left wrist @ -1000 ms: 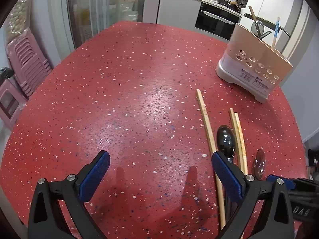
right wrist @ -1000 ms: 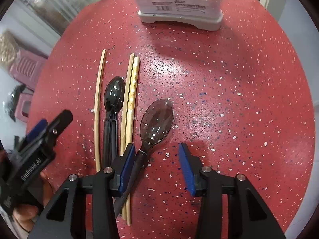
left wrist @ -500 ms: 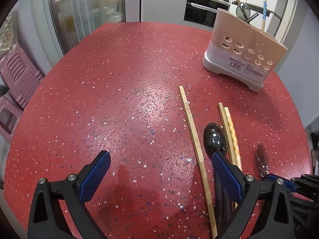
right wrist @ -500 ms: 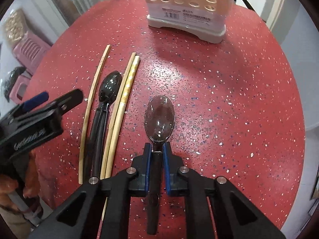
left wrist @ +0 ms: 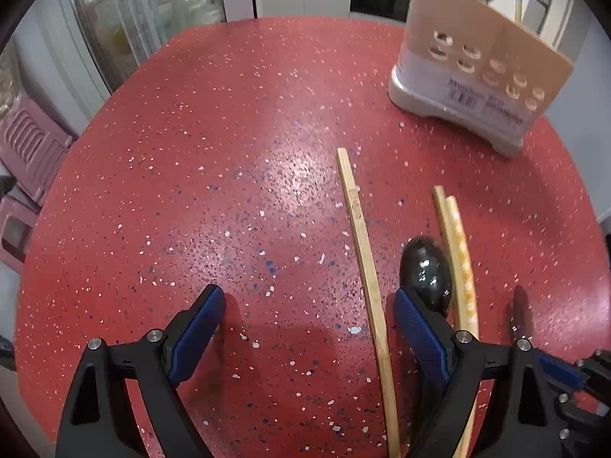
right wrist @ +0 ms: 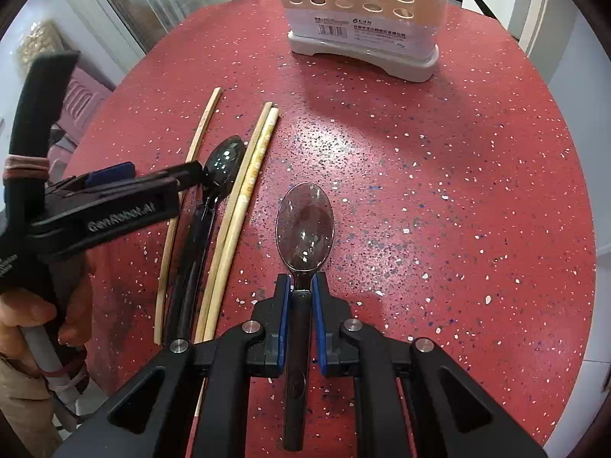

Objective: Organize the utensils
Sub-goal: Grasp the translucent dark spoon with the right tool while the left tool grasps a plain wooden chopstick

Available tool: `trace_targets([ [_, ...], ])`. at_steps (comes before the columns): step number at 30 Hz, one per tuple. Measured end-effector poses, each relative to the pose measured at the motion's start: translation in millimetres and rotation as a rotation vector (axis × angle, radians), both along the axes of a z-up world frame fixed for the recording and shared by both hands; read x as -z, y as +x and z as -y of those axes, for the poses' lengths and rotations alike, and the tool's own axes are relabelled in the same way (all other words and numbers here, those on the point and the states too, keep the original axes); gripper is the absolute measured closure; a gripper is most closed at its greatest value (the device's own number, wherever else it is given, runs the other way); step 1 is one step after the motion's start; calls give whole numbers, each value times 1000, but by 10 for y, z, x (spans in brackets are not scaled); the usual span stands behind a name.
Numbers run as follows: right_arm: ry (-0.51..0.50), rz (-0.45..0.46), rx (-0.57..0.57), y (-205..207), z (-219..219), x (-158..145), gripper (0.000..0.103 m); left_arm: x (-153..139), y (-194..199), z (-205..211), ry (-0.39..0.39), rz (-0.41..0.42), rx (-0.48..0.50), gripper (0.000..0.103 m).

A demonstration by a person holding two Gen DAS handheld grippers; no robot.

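My right gripper (right wrist: 301,286) is shut on the handle of a clear dark spoon (right wrist: 304,225), held over the red table (right wrist: 439,191). My left gripper (left wrist: 307,316) is open low over the table; a single wooden chopstick (left wrist: 362,252) runs between its fingers. A black spoon (left wrist: 425,274) lies by its right finger, with a pair of chopsticks (left wrist: 460,252) beside it. In the right wrist view the black spoon (right wrist: 225,160), the pair (right wrist: 244,198) and the single chopstick (right wrist: 198,141) lie left of my held spoon. The left gripper (right wrist: 114,198) shows there too.
A beige utensil holder (left wrist: 477,80) with round holes stands at the far right of the table and holds some utensils; it also shows in the right wrist view (right wrist: 362,26). Pink stools (left wrist: 26,152) stand beyond the table's left edge.
My right gripper closed on the clear spoon's handle and lifted it slightly. My left gripper moved forward and right, so the single chopstick now runs between its fingers.
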State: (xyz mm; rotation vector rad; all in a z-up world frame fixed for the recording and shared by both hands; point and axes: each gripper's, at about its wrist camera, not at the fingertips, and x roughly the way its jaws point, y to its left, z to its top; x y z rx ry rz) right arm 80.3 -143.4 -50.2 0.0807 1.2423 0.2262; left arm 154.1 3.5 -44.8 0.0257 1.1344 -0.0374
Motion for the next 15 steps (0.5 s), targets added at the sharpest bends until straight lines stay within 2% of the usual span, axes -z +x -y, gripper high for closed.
trace_targets([
  [7,14,-7,-12,24,45,10,90,-3,57,-16,-7,-22,26,0],
  [13,25,-12,-20,49,83,6,90,-92,77,210,3,-43,124,33],
  [15,28,-13,-21,45,86,9,91,-107,72,270,-5,-49,159,47],
])
